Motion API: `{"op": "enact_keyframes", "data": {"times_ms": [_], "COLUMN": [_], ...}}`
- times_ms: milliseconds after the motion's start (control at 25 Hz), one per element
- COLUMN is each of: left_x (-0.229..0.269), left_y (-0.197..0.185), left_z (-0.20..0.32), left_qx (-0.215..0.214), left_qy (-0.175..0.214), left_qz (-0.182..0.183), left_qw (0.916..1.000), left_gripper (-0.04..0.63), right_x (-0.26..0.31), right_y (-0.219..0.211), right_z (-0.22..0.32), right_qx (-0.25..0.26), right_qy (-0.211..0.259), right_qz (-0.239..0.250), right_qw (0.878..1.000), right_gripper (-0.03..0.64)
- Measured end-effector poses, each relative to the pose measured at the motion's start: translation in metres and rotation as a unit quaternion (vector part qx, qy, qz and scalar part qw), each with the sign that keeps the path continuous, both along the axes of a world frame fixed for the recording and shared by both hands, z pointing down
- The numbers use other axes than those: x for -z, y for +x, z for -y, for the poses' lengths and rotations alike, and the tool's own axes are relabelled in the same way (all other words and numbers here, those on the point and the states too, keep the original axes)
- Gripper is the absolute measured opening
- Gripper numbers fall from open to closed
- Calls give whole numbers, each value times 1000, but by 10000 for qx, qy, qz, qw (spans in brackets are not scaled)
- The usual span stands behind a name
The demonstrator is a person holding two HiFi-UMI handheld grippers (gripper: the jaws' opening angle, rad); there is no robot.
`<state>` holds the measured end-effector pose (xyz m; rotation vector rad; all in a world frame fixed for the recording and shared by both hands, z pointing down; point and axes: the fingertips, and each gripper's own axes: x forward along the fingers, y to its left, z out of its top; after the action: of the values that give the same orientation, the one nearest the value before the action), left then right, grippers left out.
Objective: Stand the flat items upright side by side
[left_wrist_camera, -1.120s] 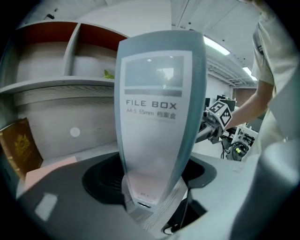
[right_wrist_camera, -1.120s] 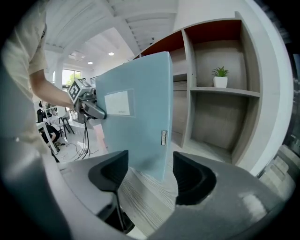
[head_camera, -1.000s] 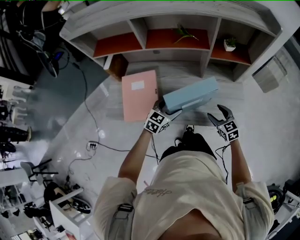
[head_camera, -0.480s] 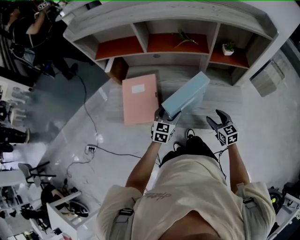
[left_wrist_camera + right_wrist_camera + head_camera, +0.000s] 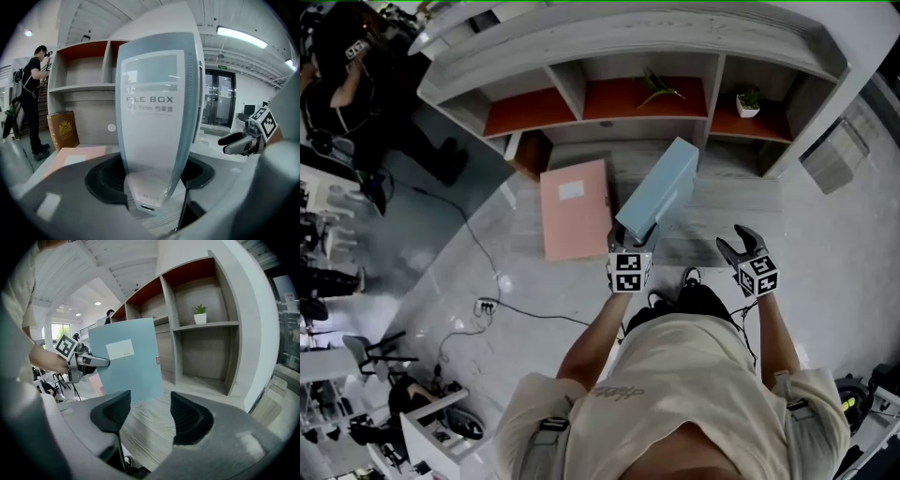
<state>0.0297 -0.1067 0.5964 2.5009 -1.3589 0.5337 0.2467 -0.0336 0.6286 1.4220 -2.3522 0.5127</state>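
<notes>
A light blue file box [image 5: 661,187] is lifted at a tilt over the grey wooden desk [image 5: 741,192], its far end toward the shelf. My left gripper [image 5: 630,246] is shut on its near end; its jaws have just been closing on the box. In the left gripper view the box's spine [image 5: 157,117] stands upright between the jaws of my left gripper [image 5: 152,173]. A pink file box [image 5: 574,208] lies flat to the left. My right gripper [image 5: 741,246] hovers to the right, open with nothing between its fingers, though its jaws have just been closing. The right gripper view shows the blue box [image 5: 126,362] beyond my right gripper [image 5: 150,416].
A shelf unit [image 5: 712,89] with orange-backed compartments stands behind the desk, with a small potted plant [image 5: 748,97] in it. A brown box [image 5: 63,130] leans at the desk's left end. A person [image 5: 356,66] stands at the far left. Cables [image 5: 487,291] lie on the floor.
The blue file box has swung from lying across the desk to pointing at the shelf, tilted up. My left gripper rolled and shifted right with it. The right gripper barely moved.
</notes>
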Motion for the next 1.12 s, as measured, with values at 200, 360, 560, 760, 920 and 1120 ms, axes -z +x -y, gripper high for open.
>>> {"op": "enact_keyframes", "data": {"times_ms": [200, 360, 560, 760, 920, 1120], "left_x": [4, 5, 5, 6, 7, 9], "left_y": [11, 20, 29, 40, 50, 68], "left_z": [21, 35, 52, 68, 76, 86], "left_qx": [268, 457, 638, 817, 987, 1091], "left_qy": [-136, -166, -185, -177, -174, -111], "left_qz": [49, 44, 58, 32, 16, 13], "left_qw": [9995, 9988, 9978, 9965, 9950, 9940], "left_gripper": [342, 341, 341, 342, 342, 342], "right_x": [-2, 2, 5, 4, -3, -13], "right_y": [16, 23, 33, 42, 49, 58], "right_z": [11, 26, 46, 60, 65, 71], "right_qx": [-45, 69, 138, 229, 272, 222], "right_qy": [-20, 49, 122, 176, 137, 49], "right_qz": [169, 171, 431, 452, 461, 530], "right_qw": [9998, 9998, 9989, 9986, 9985, 9983], "right_gripper": [244, 245, 245, 245, 245, 245]}}
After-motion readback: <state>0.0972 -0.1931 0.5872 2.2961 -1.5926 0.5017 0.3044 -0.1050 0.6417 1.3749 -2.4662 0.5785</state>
